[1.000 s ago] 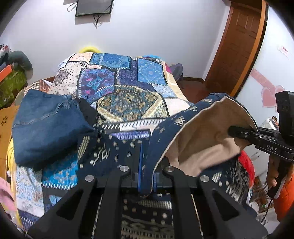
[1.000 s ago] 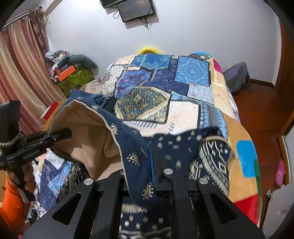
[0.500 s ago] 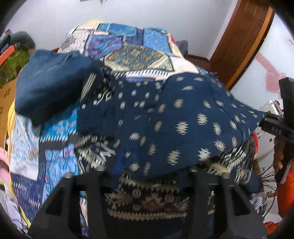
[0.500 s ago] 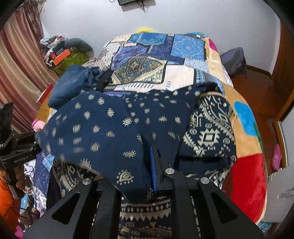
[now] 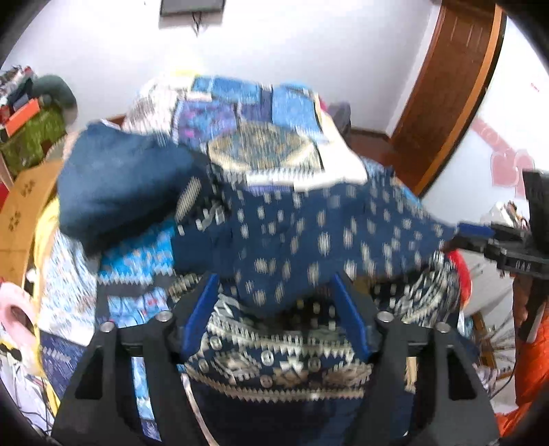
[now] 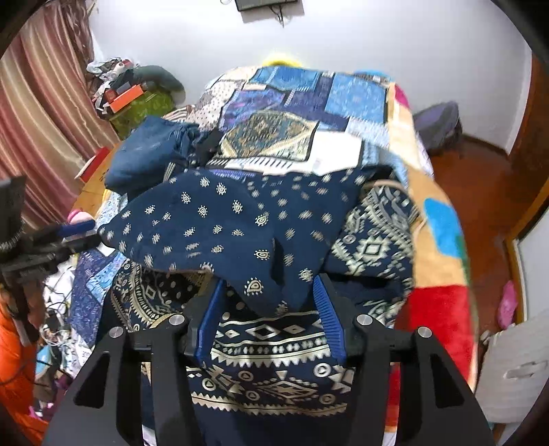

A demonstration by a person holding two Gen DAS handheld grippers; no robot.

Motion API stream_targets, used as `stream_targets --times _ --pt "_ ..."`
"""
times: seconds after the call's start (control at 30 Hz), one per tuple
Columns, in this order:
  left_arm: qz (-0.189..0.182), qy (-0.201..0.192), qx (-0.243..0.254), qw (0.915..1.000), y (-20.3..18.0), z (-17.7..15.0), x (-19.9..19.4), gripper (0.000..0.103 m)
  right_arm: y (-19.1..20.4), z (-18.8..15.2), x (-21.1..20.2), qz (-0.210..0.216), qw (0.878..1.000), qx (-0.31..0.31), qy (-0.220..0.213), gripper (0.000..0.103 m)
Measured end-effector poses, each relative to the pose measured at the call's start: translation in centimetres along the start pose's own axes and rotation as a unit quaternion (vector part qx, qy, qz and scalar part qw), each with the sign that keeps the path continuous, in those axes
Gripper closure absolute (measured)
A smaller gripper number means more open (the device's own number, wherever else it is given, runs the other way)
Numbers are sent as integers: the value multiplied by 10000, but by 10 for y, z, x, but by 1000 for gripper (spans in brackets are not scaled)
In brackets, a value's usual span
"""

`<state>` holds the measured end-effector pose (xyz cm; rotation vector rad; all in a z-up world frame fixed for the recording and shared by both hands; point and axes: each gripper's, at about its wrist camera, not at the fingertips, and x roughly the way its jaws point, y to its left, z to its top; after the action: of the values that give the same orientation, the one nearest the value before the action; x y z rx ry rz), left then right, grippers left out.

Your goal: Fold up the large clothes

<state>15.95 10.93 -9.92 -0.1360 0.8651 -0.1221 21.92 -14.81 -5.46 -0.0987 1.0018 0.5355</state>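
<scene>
Two handheld grippers were in view: the left gripper and the right gripper. Each had two blue finger pads, four in total, and each pair stood apart.

One navy patterned garment lay on the bed. One folded blue denim garment lay just beside it.

One patchwork blanket covered the bed.

One wall-mounted screen was counted on the white wall. One striped curtain hung at the side. One wooden door was visible. One orange box sat on the clutter pile. One dark backpack rested on the floor.
</scene>
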Motion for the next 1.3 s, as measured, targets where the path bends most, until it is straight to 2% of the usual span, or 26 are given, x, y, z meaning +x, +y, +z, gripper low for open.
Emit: stream_targets --times 0.1,0.23,0.43,0.53,0.73,0.9,0.97,1.1,1.3 --pt "114 -340 -87 9993 4 22 -8 27 0 8 -8 -30 9998 -20 -180 54" --pt "119 -463 -309 9984 16 48 3 25 -3 28 -15 27 9988 15 -484 54" --pt "70 -204 -359 9991 20 69 48 25 -3 51 -1 31 9980 46 -627 51" --pt "29 124 -348 9993 18 71 81 25 -3 59 18 14 9987 106 -503 51" --pt "-168 646 -436 9968 8 53 127 25 -6 59 59 16 9998 219 -18 51" --pt "-274 945 -389 9944 -3 29 141 25 -7 37 83 -2 9986 268 457 51" --pt "-248 1014 -341 9940 -7 18 143 25 -6 27 84 -114 9985 219 492 51" --pt "151 902 -108 9958 -16 -4 146 14 -8 10 75 -204 9988 269 366 37" --pt "395 761 -70 9963 -18 -6 134 14 -18 5 70 -115 9973 536 486 36"
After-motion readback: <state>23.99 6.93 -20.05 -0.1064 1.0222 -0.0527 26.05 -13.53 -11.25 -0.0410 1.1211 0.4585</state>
